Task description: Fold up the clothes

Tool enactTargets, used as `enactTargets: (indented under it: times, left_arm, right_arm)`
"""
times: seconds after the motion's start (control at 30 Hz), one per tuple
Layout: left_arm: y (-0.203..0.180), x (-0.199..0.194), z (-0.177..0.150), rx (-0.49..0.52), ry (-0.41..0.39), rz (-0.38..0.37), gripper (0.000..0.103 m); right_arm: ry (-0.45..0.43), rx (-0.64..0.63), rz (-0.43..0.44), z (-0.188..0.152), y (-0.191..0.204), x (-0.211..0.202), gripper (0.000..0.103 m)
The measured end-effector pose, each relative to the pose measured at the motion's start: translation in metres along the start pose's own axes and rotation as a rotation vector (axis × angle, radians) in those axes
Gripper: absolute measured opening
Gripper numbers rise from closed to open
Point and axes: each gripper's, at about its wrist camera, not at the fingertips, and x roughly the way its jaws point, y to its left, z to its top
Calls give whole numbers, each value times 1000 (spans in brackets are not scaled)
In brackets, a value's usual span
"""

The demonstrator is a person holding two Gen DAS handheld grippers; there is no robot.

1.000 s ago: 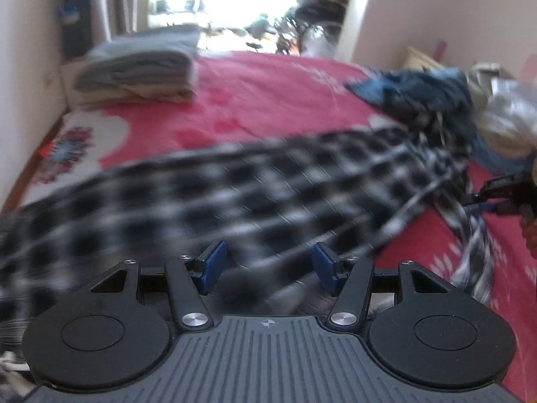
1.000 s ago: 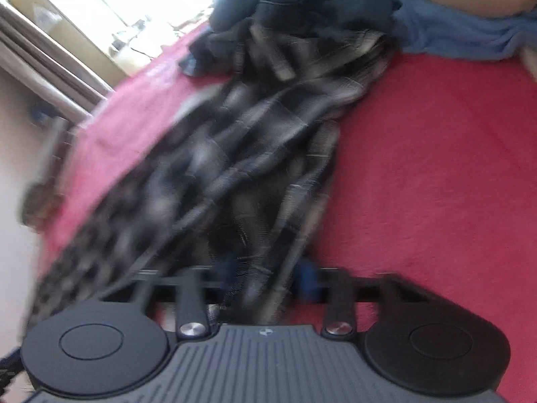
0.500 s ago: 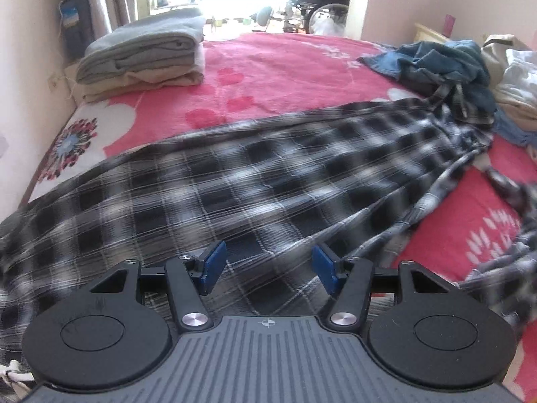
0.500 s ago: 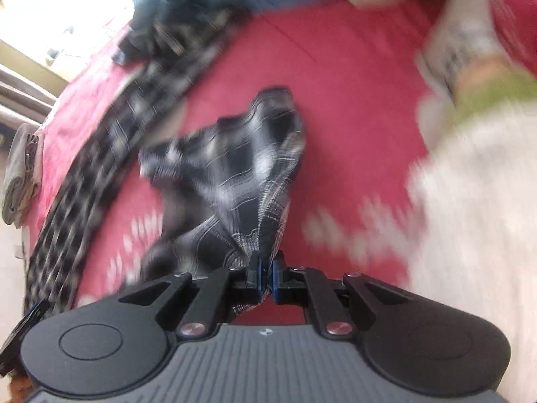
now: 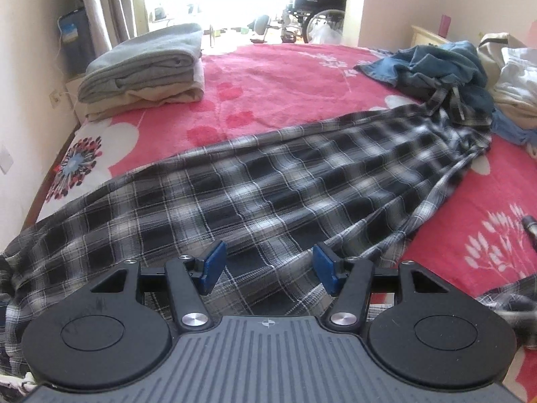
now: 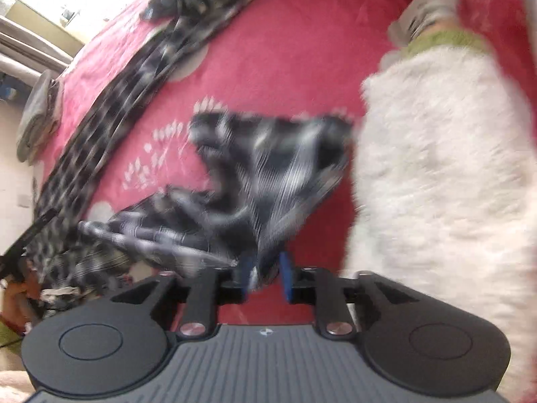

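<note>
A black-and-white plaid shirt (image 5: 268, 181) sprawls across the pink bedspread (image 5: 268, 77) as the left gripper (image 5: 268, 267) hovers open at lower centre and the right gripper (image 6: 265, 277) parts its jaws, a fold of plaid between them.

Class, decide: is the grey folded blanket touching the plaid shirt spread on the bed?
Apart. The left wrist view shows the grey folded blanket at the far corner, with a stretch of bare pink bedspread between it and the plaid shirt.

Wheelchair (image 5: 317, 10) beyond red bedspread (image 5: 268, 77)
</note>
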Motion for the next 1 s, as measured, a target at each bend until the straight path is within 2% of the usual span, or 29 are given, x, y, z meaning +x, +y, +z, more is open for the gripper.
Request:
enactTargets:
  times: [0.1, 0.17, 0.27, 0.4, 0.5, 0.57, 0.67, 0.73, 0.87, 0.93, 0.97, 1.0]
  left_arm:
    - [0, -9, 0, 20, -6, -32, 57]
    - [-6, -15, 0, 54, -12, -71, 57]
    - [-26, -19, 2, 138, -21, -134, 57]
    - [-65, -13, 1, 313, -33, -161, 57]
    - [-85, -1, -3, 411, -33, -160, 57]
    - [-89, 9, -5, 439, -27, -163, 56]
    - [-92, 23, -5, 458, -15, -167, 54]
    - [-92, 30, -4, 458, -2, -175, 50]
    - [-95, 41, -7, 476, 17, -192, 43]
    - [-97, 45, -8, 479, 17, -196, 39]
    - [-98, 46, -9, 477, 15, -199, 33]
    - [-98, 48, -9, 475, 13, -202, 27]
  right_arm:
    - [-116, -53, -42, 1, 2, -29, 38]
    - [-185, -84, -36, 8, 7, -38, 42]
    - [-221, -90, 41, 29, 18, -28, 42]
    - [-234, -3, 242, 81, 31, 12, 42]
    - [-228, 122, 307, 131, 28, 58, 42]
    - [-236, 231, 299, 167, 19, 90, 43]
    - [-267, 337, 261, 213, 7, 134, 43]
    - [-259, 397, 271, 237, -6, 160, 43]
    - [-233, 483, 274, 266, -17, 205, 43]
    - [-253, 503, 285, 273, -18, 217, 44]
    - [-267, 508, 305, 275, -17, 221, 43]
    - [-281, 500, 325, 278, -15, 223, 36]
